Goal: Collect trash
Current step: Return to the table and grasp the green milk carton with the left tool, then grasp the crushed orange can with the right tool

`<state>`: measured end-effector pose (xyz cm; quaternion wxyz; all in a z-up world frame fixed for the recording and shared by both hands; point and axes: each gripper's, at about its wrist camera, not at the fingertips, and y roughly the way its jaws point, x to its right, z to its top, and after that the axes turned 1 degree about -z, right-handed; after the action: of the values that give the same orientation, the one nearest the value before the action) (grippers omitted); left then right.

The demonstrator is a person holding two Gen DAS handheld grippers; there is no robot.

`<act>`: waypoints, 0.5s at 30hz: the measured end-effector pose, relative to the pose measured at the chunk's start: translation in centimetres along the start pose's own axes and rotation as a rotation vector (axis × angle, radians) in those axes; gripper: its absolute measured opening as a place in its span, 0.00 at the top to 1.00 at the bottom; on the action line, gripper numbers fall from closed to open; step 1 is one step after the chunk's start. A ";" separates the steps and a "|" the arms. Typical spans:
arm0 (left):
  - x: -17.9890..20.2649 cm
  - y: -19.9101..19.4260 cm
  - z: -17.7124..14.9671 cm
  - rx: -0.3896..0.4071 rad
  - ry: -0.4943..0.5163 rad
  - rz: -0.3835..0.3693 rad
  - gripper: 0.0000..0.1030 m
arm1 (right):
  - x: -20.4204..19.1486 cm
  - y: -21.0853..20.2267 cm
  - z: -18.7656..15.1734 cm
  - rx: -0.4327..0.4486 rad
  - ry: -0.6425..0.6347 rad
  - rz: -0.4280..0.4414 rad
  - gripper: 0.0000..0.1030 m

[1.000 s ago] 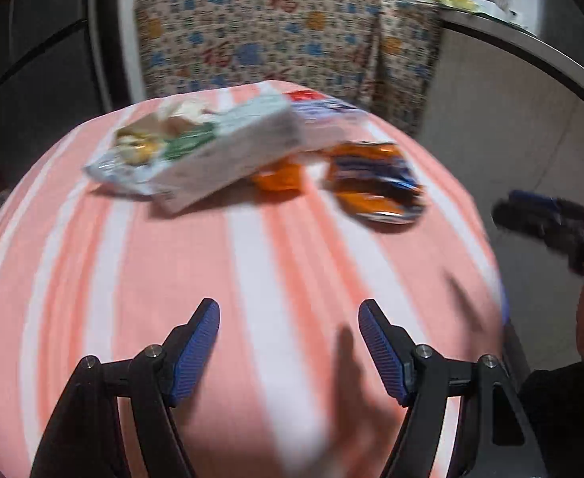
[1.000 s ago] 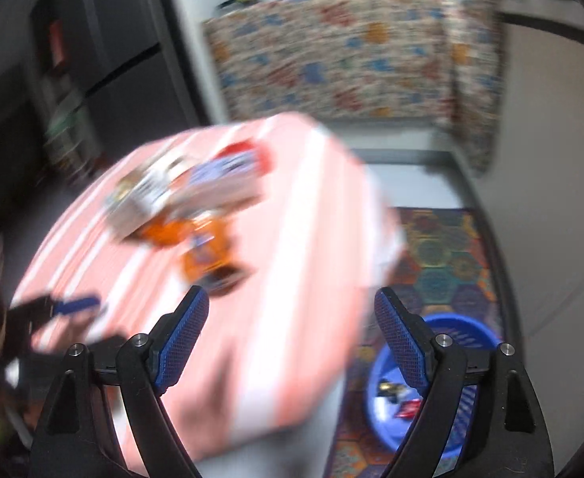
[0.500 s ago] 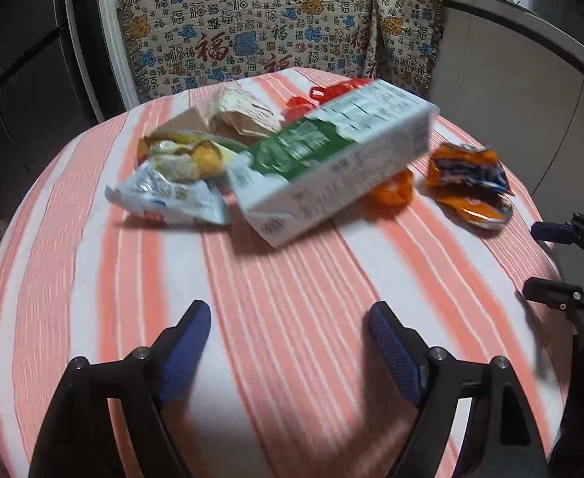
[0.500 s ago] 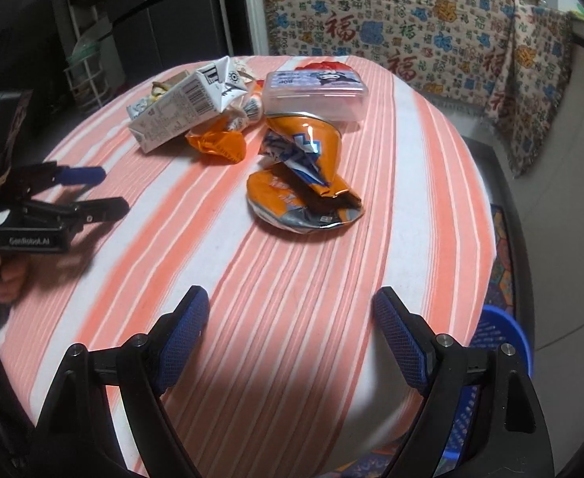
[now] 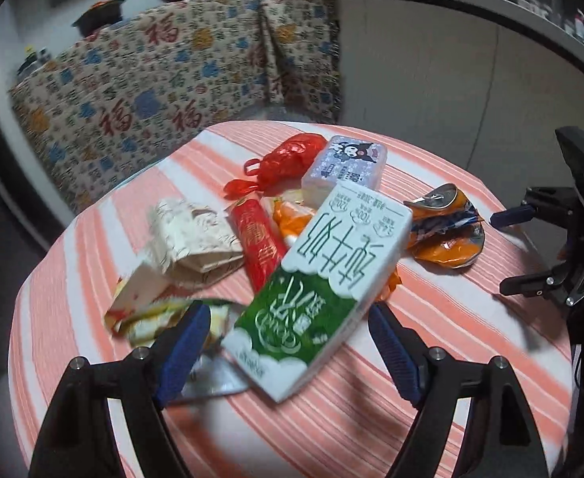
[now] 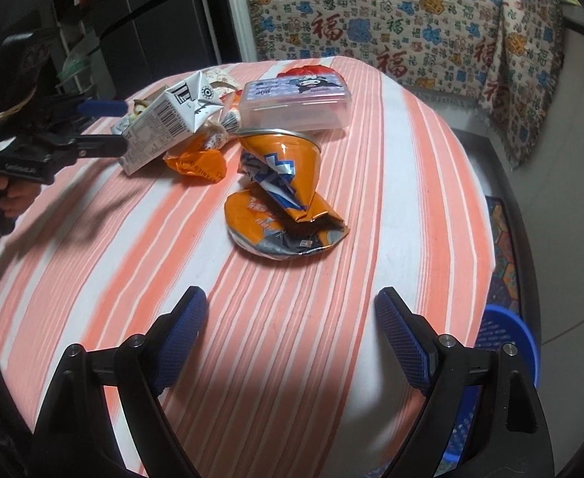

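A pile of trash lies on the round table with the orange-striped cloth (image 5: 431, 338). A green and white milk carton (image 5: 324, 290) lies nearest my left gripper (image 5: 288, 346), whose open fingers straddle its near end. Behind it are a red packet (image 5: 258, 243), a cream paper wrapper (image 5: 192, 239), a red plastic bag (image 5: 288, 159) and a clear lidded box (image 5: 343, 167). A crushed orange can (image 6: 284, 195) lies in front of my open, empty right gripper (image 6: 292, 338). The carton also shows in the right wrist view (image 6: 164, 127).
A blue basket (image 6: 503, 342) stands on the floor right of the table, over a patterned mat. A patterned cloth (image 6: 411, 28) hangs over a counter behind. A dark fridge (image 6: 152, 28) stands at the back left. The table's edge (image 6: 487, 207) drops off on the right.
My left gripper has moved forward to the milk carton, which now sits between its fingers. My right gripper has come slightly closer to the crushed can.
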<state>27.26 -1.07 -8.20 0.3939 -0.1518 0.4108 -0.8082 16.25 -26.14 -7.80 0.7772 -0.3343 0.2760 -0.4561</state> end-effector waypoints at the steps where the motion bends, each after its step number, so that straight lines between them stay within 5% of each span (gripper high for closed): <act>1: -0.1 0.7 0.3 -0.015 0.015 -0.021 0.19 | 0.1 0.0 0.1 0.000 0.000 0.004 0.14; 7: 1.1 1.6 -0.8 -0.048 0.082 -0.063 0.20 | 1.3 -0.9 1.5 0.041 0.024 0.052 0.14; 10: 1.6 1.1 -1.3 -0.056 0.067 -0.098 0.36 | 1.7 -0.8 2.8 0.060 0.026 0.081 0.14; 15: 1.9 0.0 -2.3 -0.071 -0.066 -0.067 0.49 | 2.1 1.0 4.1 0.033 0.036 0.121 0.19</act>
<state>24.71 -1.28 -9.72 0.3742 -0.2059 0.4208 -0.8003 20.69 -26.54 -6.26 0.8036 -0.2958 0.3024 -0.4186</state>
